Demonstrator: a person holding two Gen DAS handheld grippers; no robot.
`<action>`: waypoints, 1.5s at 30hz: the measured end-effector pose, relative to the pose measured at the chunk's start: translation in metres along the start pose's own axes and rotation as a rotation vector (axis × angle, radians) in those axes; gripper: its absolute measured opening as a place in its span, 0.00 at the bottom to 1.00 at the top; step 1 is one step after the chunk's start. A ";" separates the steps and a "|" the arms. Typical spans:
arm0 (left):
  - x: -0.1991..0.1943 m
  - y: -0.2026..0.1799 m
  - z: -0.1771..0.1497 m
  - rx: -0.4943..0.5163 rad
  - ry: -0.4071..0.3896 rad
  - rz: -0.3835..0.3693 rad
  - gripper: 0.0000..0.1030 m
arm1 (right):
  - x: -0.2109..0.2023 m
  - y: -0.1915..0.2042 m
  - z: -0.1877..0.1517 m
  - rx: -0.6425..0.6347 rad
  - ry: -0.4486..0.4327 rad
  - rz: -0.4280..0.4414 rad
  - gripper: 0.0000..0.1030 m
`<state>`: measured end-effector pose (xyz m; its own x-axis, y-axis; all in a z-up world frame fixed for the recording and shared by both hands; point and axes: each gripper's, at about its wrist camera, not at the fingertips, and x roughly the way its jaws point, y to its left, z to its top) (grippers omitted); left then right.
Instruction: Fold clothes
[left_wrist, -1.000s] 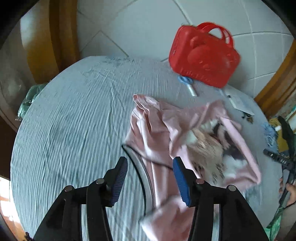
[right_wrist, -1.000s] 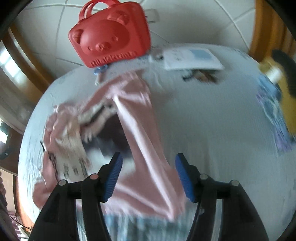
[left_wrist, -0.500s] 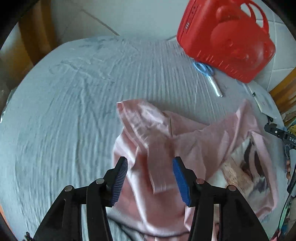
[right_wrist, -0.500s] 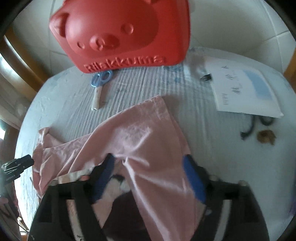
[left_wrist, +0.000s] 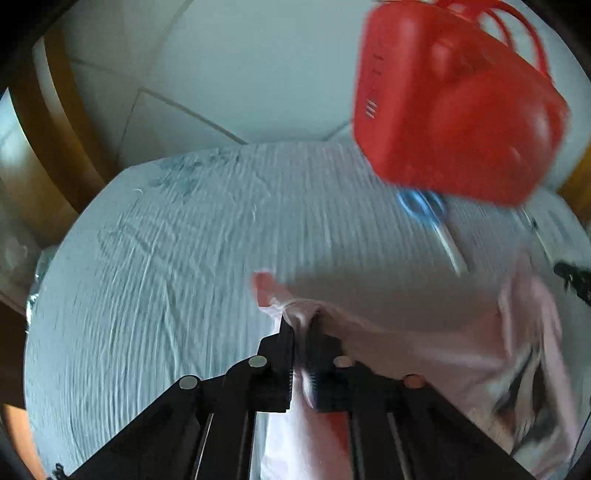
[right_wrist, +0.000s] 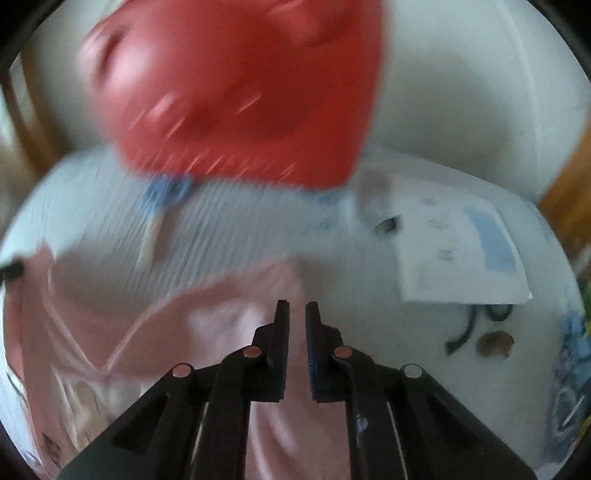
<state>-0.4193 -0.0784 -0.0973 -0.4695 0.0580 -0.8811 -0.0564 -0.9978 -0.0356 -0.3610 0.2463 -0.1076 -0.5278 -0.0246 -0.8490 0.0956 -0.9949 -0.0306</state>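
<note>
Both grippers have just been closing, each on an upper corner of the crumpled pink cotton shirt (left_wrist: 436, 354), which lies on the round bench under a ribbed pale-blue cloth (left_wrist: 166, 266), just short of the red plastic bear-face case (left_wrist: 454, 110). Left gripper (left_wrist: 301, 325): jaws pressed together and pinching a bunched fold of pink fabric, cloth visibly squeezed between the pads. Right gripper (right_wrist: 296, 314): jaws nearly together over the pink cloth; the frame is blurred, but fabric looks to run up between them, so I read it as a pinch on the shirt's edge. Judgement: step in hand is the two-corner grab before spreading the shirt flat. To do it well: confirm each bite holds a single layer edge, not a wad. Lift both corners together, keep them level, pull apart until the hem line is taut, then lay it down away from the blue-handled scissors (left_wrist: 424, 210) and the white paper sheet (right_wrist: 461, 254). Risk: the left bite is bunched, so the shirt may hang twisted. Re-grip if so.
</note>
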 end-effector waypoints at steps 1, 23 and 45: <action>0.007 0.003 0.008 -0.014 0.039 -0.012 0.12 | 0.002 -0.010 0.003 0.034 0.013 -0.012 0.09; -0.112 0.026 -0.241 -0.051 0.180 -0.090 0.69 | -0.135 -0.098 -0.234 0.279 0.173 0.224 0.70; -0.106 0.003 -0.304 -0.145 0.180 0.060 0.05 | -0.105 -0.044 -0.246 0.068 0.249 -0.017 0.21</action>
<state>-0.1017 -0.0976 -0.1476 -0.3025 0.0046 -0.9531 0.0997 -0.9944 -0.0365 -0.1025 0.3168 -0.1468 -0.3045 0.0089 -0.9525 0.0267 -0.9995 -0.0179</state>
